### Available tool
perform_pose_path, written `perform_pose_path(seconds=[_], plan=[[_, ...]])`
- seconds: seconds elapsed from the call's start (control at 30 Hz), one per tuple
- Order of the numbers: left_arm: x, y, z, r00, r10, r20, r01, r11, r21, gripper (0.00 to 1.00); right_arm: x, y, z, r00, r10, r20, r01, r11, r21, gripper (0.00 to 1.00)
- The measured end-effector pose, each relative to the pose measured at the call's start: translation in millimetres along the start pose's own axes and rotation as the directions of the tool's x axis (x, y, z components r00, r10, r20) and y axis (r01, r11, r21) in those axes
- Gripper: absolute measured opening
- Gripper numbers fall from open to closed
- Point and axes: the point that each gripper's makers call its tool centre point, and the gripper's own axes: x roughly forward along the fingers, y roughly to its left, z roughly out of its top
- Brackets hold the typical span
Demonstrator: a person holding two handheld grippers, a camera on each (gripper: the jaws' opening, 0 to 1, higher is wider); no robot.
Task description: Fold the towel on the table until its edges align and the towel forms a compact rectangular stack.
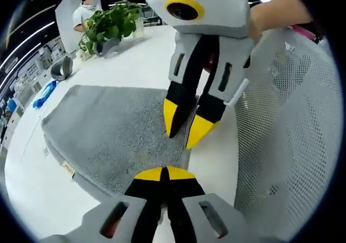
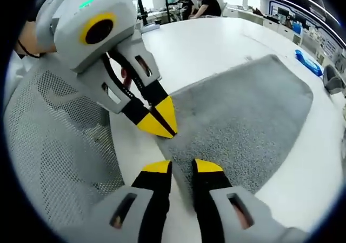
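white bench (image 1: pixel 135 54) fills the middle of both views, with an open workroom behind it, people at far desks, a potted plant (image 1: pixel 108 24) and a grey cup (image 1: pixel 62 69) near the far edge, and a blue thing (image 1: pixel 44 93) lying beyond the towel's far end. a mesh chair back (image 1: pixel 292 124) stands close against the near edge of the bench

the grey towel (image 1: pixel 113 127) lies flat on the bench and looks already doubled, since a lower layer and a small tag peek out along one long side. its long axis runs away from the person, from the near corner where both tongs meet out toward the cup and the blue thing

the left tongs (image 1: pixel 164 173) are closed, tips together, resting at the near edge of the towel; whether cloth is pinched between them i cannot tell. the right tongs (image 2: pixel 183 166) are a little open, straddling the same near edge with the cloth running between the tips, not clamped as far as i can see

both tongs sit just beside each other at that one near corner, so neither is clearly nearer. the whole towel stretches forward from them, so the next fold likely means carrying this near edge out along the long axis to the far end
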Motion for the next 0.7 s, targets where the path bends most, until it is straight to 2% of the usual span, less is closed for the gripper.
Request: perform_pose_path(seconds=[0.13, 0.33, 0.4, 0.43, 0.5, 0.57, 0.7], plan=[[-1.5, 0.3, -1.4, 1.000, -0.017, -0.010, 0.017, 1.000, 0.023, 0.06, -0.1, 1.1, -0.4, 1.000, -0.002, -0.014, 0.001, 0.999, -0.038, 0.15], [-4.8, -2.2, -7.1, 0.999, -0.037, 0.008, 0.037, 0.999, -0.001, 0.13, 0.1, 1.4, -1.4, 1.000, -0.011, -0.021, 0.009, 0.997, -0.078, 0.16], [-4.6, -10.1, -9.6, 0.998, -0.067, 0.007, 0.066, 0.998, 0.024, 0.22, -0.1, 0.8, -2.0, 1.000, -0.014, -0.016, 0.012, 0.997, -0.075, 0.16], [-5.0, -13.5, -8.8, 0.997, -0.073, 0.016, 0.072, 0.995, 0.073, 0.24, -0.4, 0.6, -2.5, 1.000, -0.016, -0.016, 0.014, 0.997, -0.077, 0.16], [-5.1, -11.0, -9.0, 0.999, -0.046, 0.024, 0.043, 0.993, 0.110, 0.23, -2.3, -0.3, -4.1, 0.999, -0.024, -0.021, 0.022, 0.995, -0.100, 0.15], [-4.6, -8.9, -9.0, 0.999, -0.039, 0.025, 0.037, 0.996, 0.083, 0.21, -4.5, -3.2, -7.1, 0.999, -0.038, -0.033, 0.033, 0.991, -0.127, 0.14], [-5.0, -9.0, -9.5, 0.999, -0.043, 0.024, 0.040, 0.994, 0.099, 0.21, -10.2, -8.8, -16.3, 0.995, -0.067, -0.069, 0.051, 0.977, -0.207, 0.14]])
